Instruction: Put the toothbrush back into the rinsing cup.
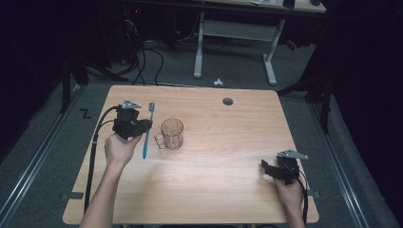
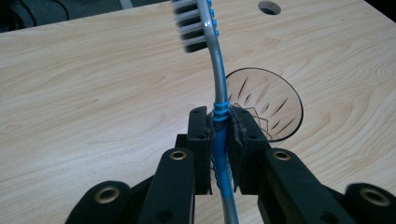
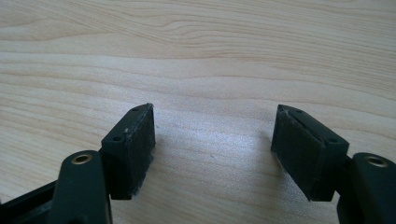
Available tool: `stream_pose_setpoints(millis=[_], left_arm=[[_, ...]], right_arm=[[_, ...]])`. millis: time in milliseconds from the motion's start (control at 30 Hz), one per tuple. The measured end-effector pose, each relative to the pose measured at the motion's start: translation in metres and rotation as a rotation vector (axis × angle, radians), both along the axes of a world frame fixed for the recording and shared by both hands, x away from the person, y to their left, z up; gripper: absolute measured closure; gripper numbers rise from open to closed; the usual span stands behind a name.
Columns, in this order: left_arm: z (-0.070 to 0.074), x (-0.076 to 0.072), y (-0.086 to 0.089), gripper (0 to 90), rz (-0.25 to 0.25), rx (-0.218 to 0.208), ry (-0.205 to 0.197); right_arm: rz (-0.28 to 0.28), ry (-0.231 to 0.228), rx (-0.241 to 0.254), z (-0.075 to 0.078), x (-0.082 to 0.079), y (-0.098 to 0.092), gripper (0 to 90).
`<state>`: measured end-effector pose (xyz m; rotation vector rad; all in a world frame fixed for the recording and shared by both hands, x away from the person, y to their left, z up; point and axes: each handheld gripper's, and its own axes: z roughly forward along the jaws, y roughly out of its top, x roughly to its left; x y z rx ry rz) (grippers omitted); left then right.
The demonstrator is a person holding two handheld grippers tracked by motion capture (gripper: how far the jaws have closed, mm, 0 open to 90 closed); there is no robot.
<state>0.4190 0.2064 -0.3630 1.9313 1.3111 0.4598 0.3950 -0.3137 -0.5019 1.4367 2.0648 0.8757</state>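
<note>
Clamped between the black jaws of the left tool [image 2: 219,149], a blue and silver toothbrush [image 2: 215,88] is filling the foreground of the left gripper view, its grey and white bristles pointing up and away toward the far edge of the bench [image 2: 93,84]. Both pads are pressing on the blue ribbed part of the handle, so this tool is clenched on the toothbrush and carrying it clear of the wood. From the high view the left tool [image 1: 142,124] is hovering over the left part of the bench [image 1: 228,156], with the toothbrush [image 1: 148,130] standing crosswise to it, bristle end toward the far side and handle tip toward the person. Just beside it, to its right, a clear cut-glass mug [image 1: 171,134] is standing upright on the wood with its handle turned toward the toothbrush; it is looking empty, and in the left gripper view its round rim [image 2: 266,105] is showing right behind the jaws. A dark round hole [image 1: 228,101] is sitting in the bench top near the far edge. Well apart, near the right front corner, the right tool [image 1: 266,169] is resting low over the wood in the person's hand, and the right gripper view is showing its jaws [image 3: 212,149] standing wide, released, with bare grain between them. No brand, label or lettering is readable on the toothbrush, the mug or the tools.
</note>
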Motion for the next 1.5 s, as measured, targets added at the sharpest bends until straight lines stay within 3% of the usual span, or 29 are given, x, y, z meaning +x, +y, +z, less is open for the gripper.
stream_pose_setpoints(millis=[1100, 1500], left_arm=[[0.008, 0.027, -0.013, 79.8, 0.035, 0.013, -0.097], [0.004, 0.036, -0.015, 79.9, 0.065, -0.016, -0.140]], right_arm=[[-0.001, 0.001, 0.002, 0.000, 0.000, 0.000, 30.4], [-0.001, 0.001, 0.002, 0.000, 0.000, 0.000, 30.4]])
